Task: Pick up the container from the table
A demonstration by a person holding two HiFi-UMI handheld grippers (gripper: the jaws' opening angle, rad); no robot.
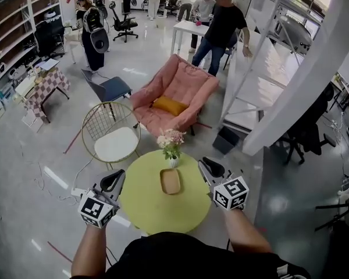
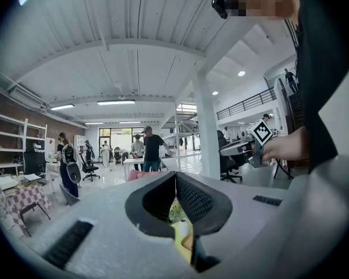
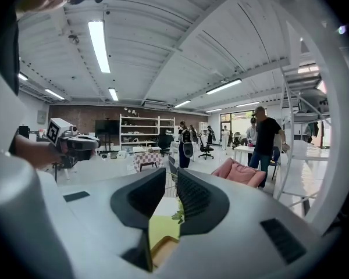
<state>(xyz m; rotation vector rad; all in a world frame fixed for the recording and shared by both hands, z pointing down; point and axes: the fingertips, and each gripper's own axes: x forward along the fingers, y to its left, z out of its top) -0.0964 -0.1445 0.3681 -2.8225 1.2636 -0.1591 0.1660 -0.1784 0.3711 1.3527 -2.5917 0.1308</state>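
Observation:
A shallow wooden container [image 1: 170, 181] lies near the middle of a round yellow-green table [image 1: 144, 209]. My left gripper [image 1: 117, 179] hovers at the table's left rim, pointing inward, and its tips meet with nothing between them. At the right rim my right gripper [image 1: 209, 167] stands with a narrow gap between its tips, empty. In the left gripper view the left gripper [image 2: 175, 179] frames a sliver of the container [image 2: 188, 241]. In the right gripper view the right gripper [image 3: 171, 176] looks over the container [image 3: 163, 250] low in its gap.
A small white vase of pink flowers [image 1: 171, 144] stands at the table's far edge, just behind the container. Beyond the table are a wire chair with a white cushion [image 1: 111, 134], a pink armchair [image 1: 177, 92] and a black bin [image 1: 225, 139]. Several people stand farther back.

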